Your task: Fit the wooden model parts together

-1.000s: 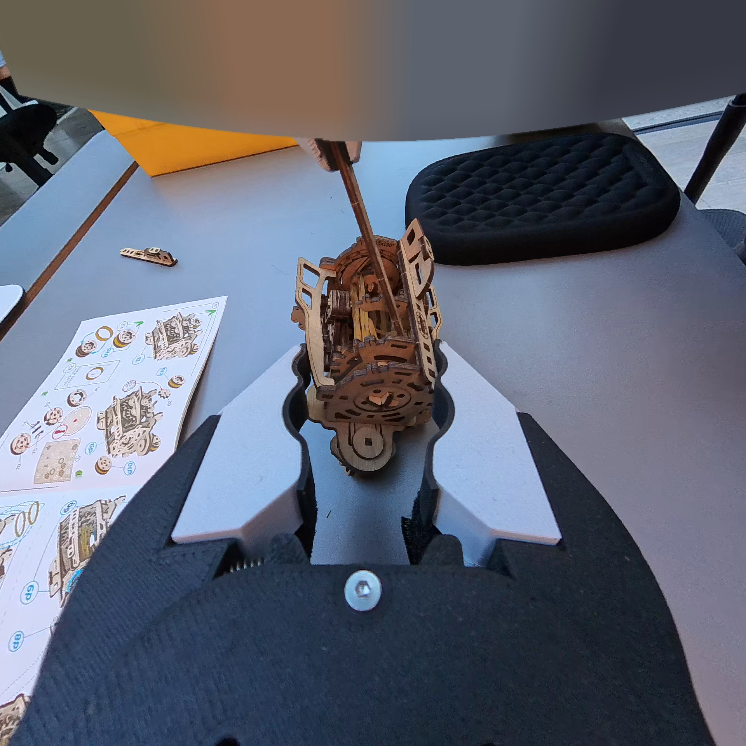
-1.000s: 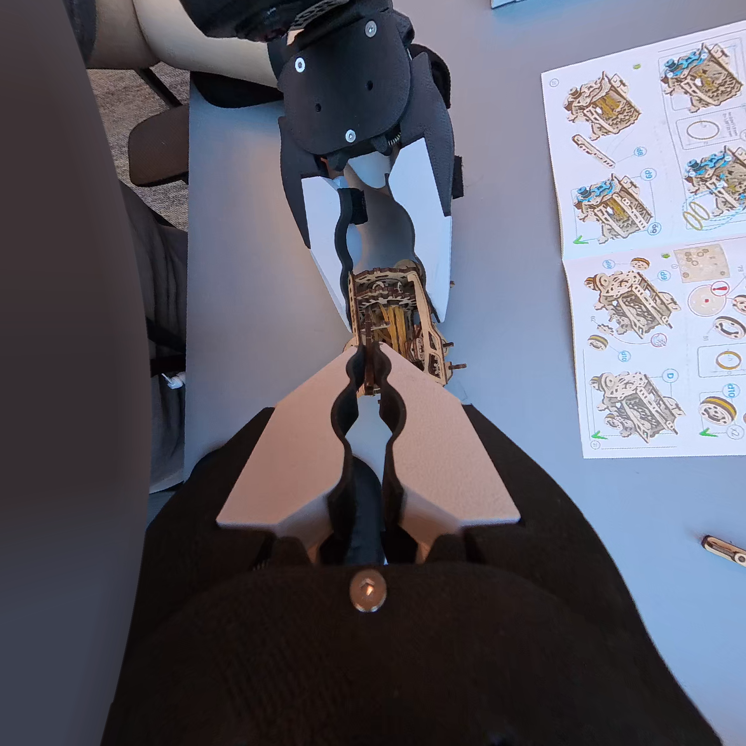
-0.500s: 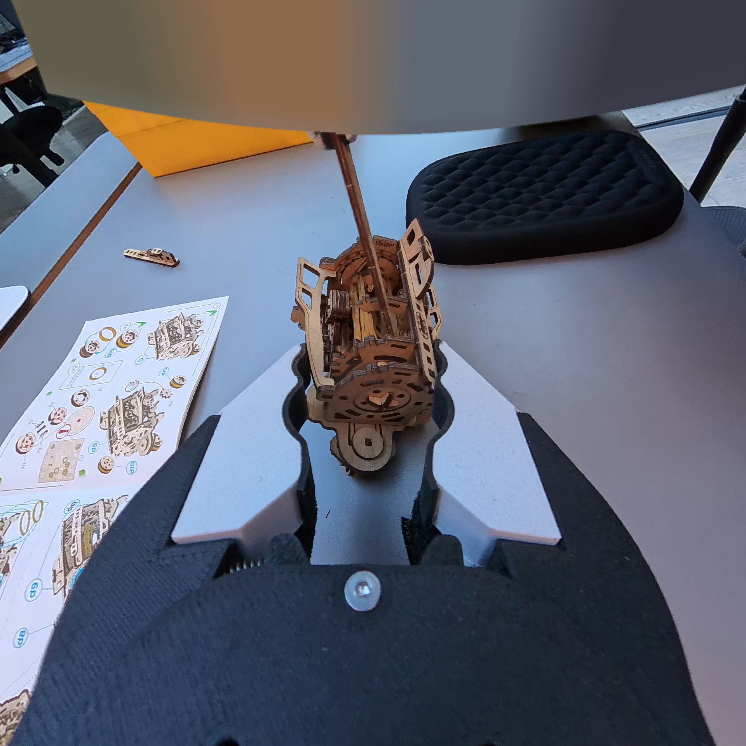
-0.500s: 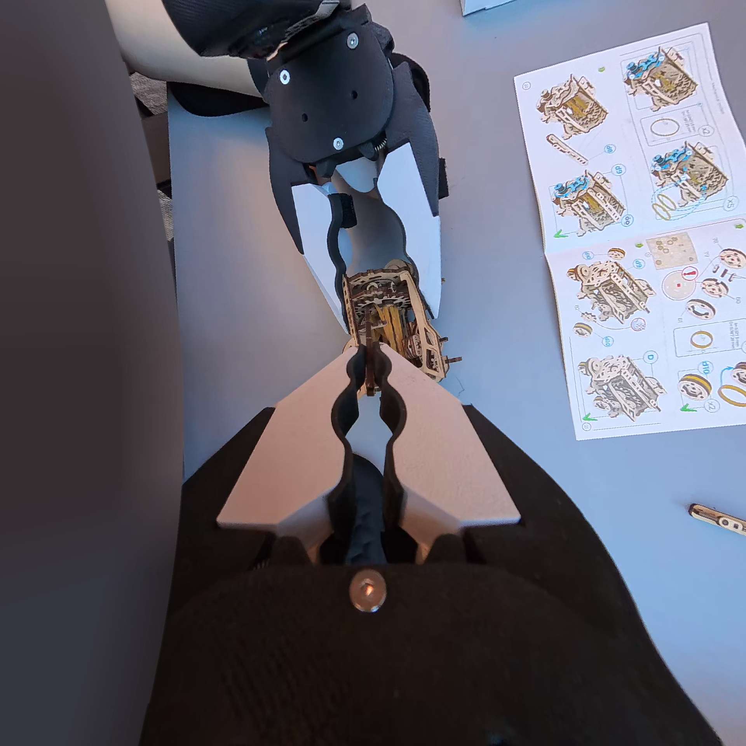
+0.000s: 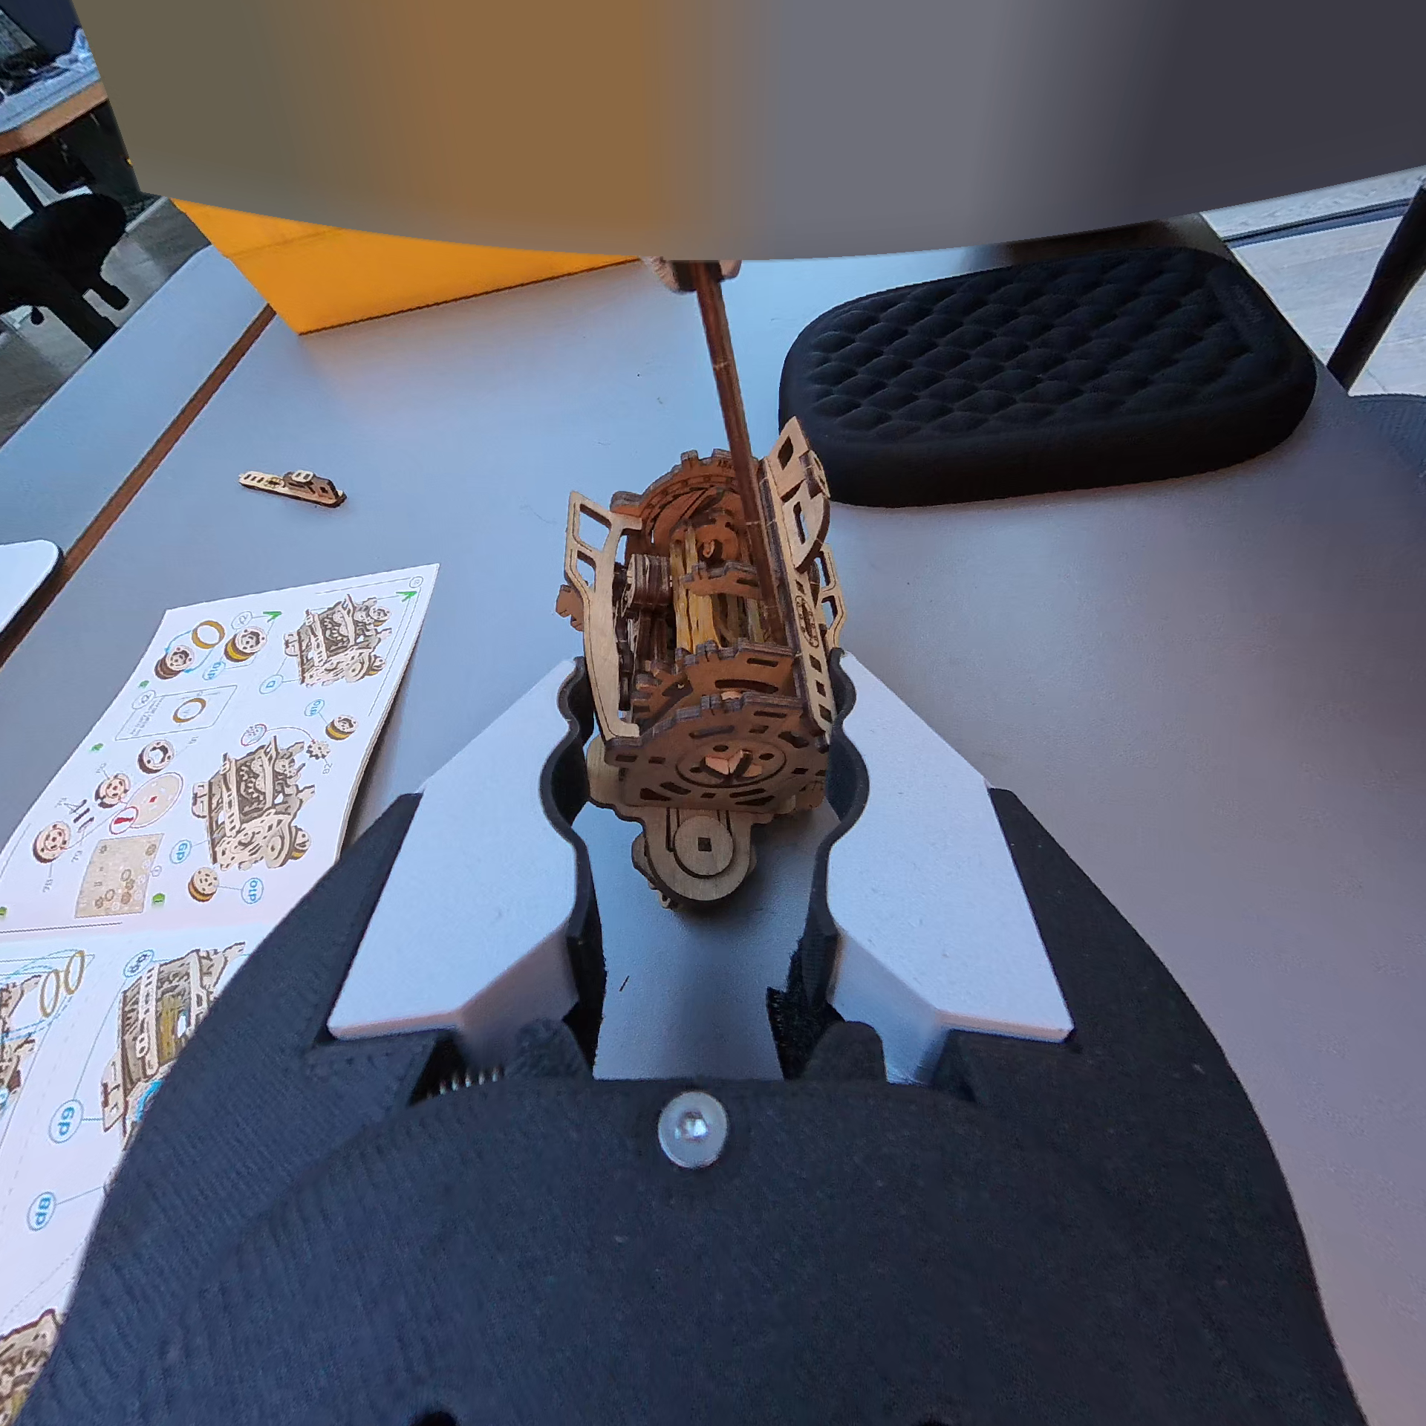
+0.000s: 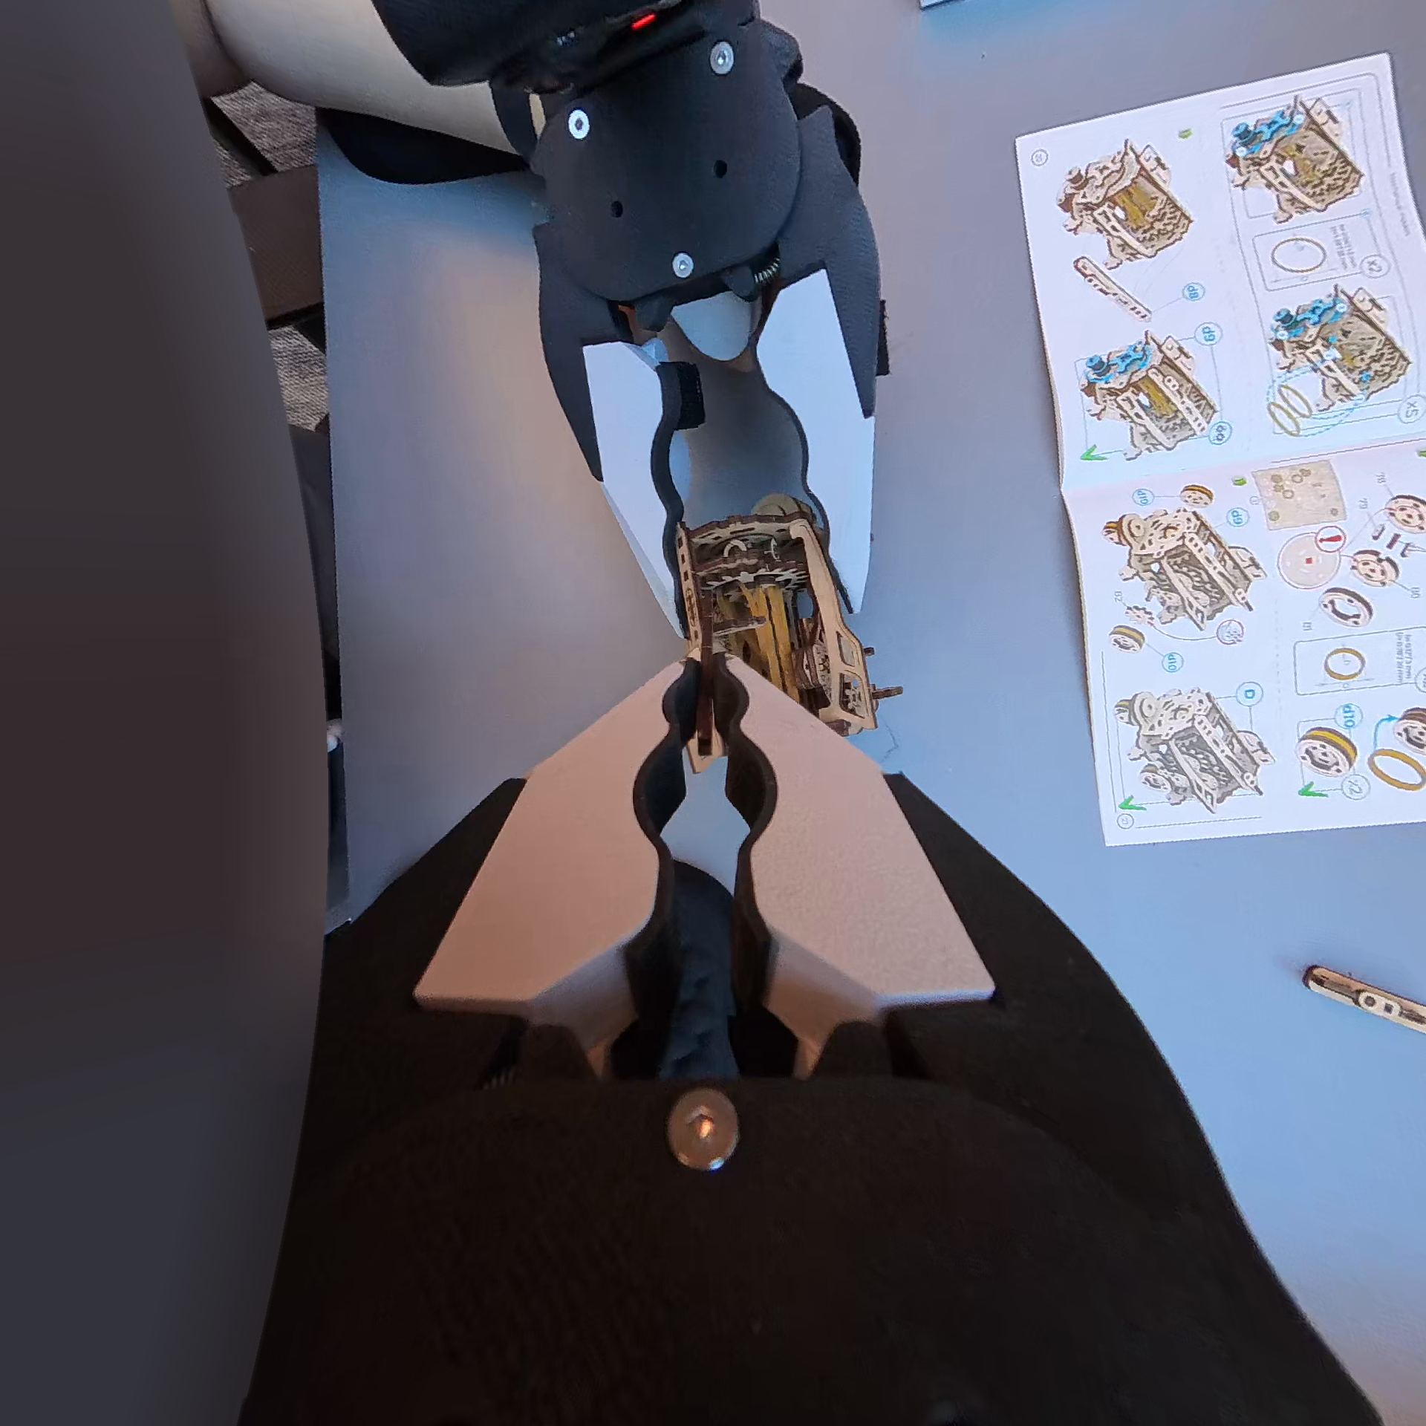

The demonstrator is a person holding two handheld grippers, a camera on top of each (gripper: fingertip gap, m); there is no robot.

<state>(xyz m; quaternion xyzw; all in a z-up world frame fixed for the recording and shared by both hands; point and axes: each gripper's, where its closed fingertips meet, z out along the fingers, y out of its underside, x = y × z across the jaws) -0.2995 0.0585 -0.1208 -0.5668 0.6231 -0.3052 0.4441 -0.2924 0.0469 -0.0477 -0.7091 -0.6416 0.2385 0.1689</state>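
Observation:
The wooden model point(image 5: 706, 671), a small open box of gears and yellow bands, stands on the grey table point(image 5: 1080, 733). My left gripper point(image 5: 706, 670) is shut on its near end, one white finger on each side. My right gripper point(image 6: 707, 679) is shut on a thin wooden strip point(image 6: 706, 721). In the left wrist view the strip point(image 5: 733, 440) comes down steeply from above into the model's top beside its right side plate. The right wrist view shows the model point(image 6: 772, 609) between the left gripper's fingers point(image 6: 837, 478). A blurred patch hides the right gripper in the left wrist view.
An instruction sheet point(image 5: 216, 741) lies left of the model and also shows in the right wrist view point(image 6: 1235, 478). A loose wooden piece point(image 5: 293, 488) lies beyond it and shows in the right wrist view point(image 6: 1366, 1007). A black quilted cushion point(image 5: 1042, 370) sits at the far right. Some 8 cm of space lies between my two pairs of fingers.
The strip now stands more upright in the model. The model has turned slightly in the left gripper's hold, showing more of its left side. Both grips are unchanged.

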